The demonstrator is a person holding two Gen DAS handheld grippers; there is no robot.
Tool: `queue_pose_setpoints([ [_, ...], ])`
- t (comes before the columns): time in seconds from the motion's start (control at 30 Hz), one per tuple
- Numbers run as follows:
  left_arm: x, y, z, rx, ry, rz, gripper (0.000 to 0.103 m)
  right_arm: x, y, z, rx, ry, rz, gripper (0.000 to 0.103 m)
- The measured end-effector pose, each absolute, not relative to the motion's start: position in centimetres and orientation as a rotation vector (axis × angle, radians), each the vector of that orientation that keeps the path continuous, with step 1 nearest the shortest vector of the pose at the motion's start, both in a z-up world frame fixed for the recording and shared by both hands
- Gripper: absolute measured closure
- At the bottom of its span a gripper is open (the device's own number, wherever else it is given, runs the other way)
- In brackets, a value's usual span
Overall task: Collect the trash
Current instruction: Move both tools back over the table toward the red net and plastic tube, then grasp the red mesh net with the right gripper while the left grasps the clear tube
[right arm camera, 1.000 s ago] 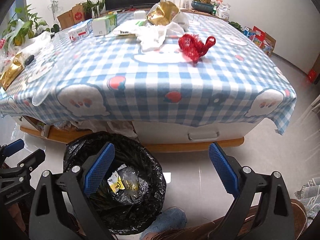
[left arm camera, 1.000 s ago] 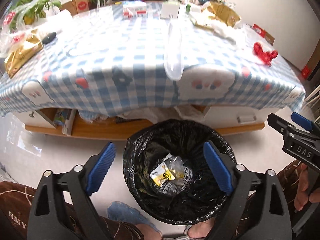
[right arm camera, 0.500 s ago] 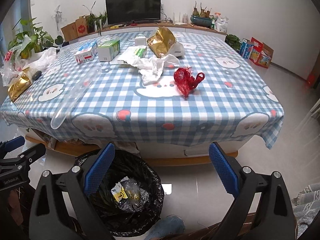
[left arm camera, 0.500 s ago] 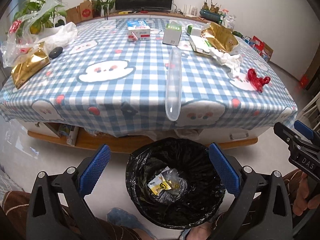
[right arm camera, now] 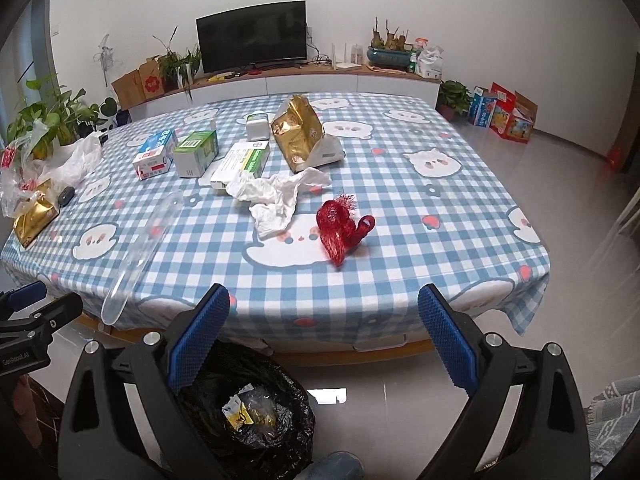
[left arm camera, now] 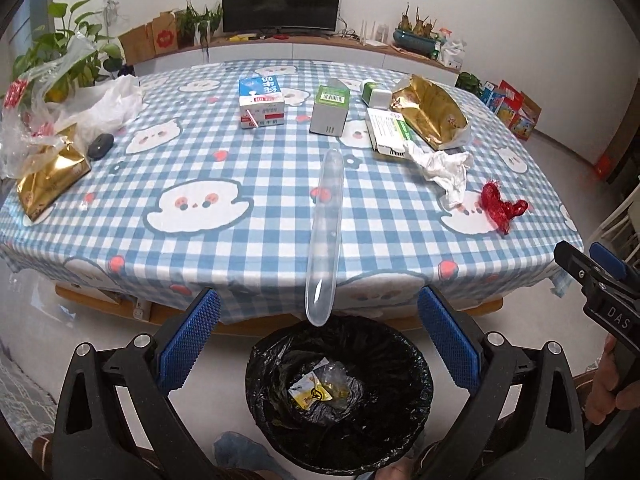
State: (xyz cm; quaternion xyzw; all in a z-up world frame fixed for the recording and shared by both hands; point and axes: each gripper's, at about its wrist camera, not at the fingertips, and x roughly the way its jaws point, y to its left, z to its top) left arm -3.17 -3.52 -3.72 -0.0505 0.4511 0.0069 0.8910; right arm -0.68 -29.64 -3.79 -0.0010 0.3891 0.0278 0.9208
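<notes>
A black-lined trash bin (left arm camera: 416,364) stands on the floor in front of the table, with a yellow wrapper (left arm camera: 310,391) inside; it also shows in the right wrist view (right arm camera: 288,416). My left gripper (left arm camera: 316,344) is open and empty above the bin. My right gripper (right arm camera: 324,340) is open and empty, level with the table's front edge. On the checked tablecloth (left arm camera: 248,240) lie a long clear plastic tube (left arm camera: 326,232), a red mesh net (right arm camera: 340,232), crumpled white paper (right arm camera: 276,198), gold bags (right arm camera: 298,136), and cartons (left arm camera: 262,102).
A gold bag (left arm camera: 50,176), a black mouse (left arm camera: 100,146) and clear plastic bags (left arm camera: 52,96) sit at the table's left end. A TV (right arm camera: 252,42), plants and boxes line the far wall. Grey floor (right arm camera: 580,184) lies right of the table.
Both grippers have risen and pulled back from the bin, so the tabletop now shows from above. Both stay open and empty. Nothing on the table has moved.
</notes>
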Motion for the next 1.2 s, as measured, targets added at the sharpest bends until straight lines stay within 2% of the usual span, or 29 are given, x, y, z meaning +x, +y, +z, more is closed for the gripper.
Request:
queue_pose_setpoints([
  [0.23, 0.4, -3.6, -2.9, -0.09, 0.931, 0.012, 0.006, 2.8, -30.6, -3.6, -0.007, 0.81, 0.046, 0.012],
  [0.6, 7.4, -4.4, -4.6, -0.059, 0.976, -0.015, 0.006, 8.9, -31.6, -6.0, -0.025, 0.883, 0.045, 0.013],
  [0.9, 11.5, -4.6, -7.4, -0.055, 1.048, -0.03, 0.008, 12.7, -30.8, -9.2, -0.038, 0.981, 0.079, 0.032],
  [1.2, 12.7, -4.2, -9.5, -0.053, 1.115, -0.024, 0.024, 13.9, -30.8, -10.5, -0.025, 1.031, 0.08, 0.051],
])
